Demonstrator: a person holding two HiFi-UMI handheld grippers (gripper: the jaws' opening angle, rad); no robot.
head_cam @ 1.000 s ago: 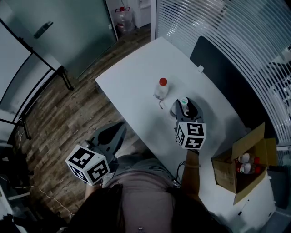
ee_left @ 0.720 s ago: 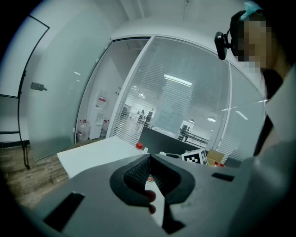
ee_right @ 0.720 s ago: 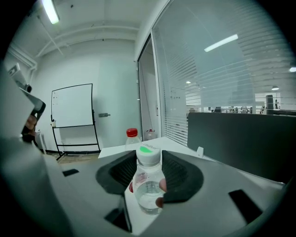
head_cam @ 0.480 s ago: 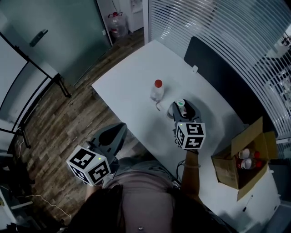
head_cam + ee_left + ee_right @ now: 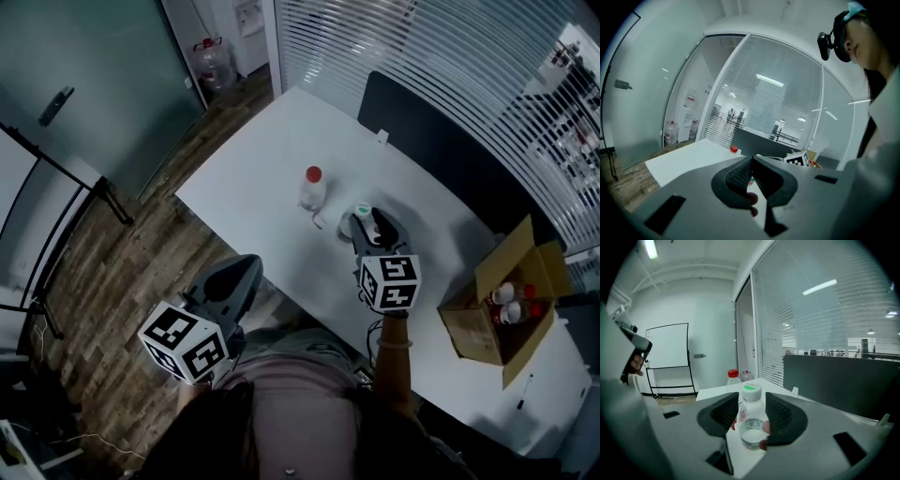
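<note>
Right gripper: jaws closed narrowly on the green-capped bottle, which is held upright above the table, near its middle.
Left gripper: jaws pressed together, nothing between them, held off the table's near edge.

Risks: the smooth, round bottle is pinched only at its body, so it may slip or tilt if the grip is eased. The red-capped bottle stands just beyond and may be knocked by a forward swing.

Count: grippers, two; bottles on the table, two; box, one, with at least two bottles seen inside.

On the table: far bottle left, near bottle middle, box right.
</note>
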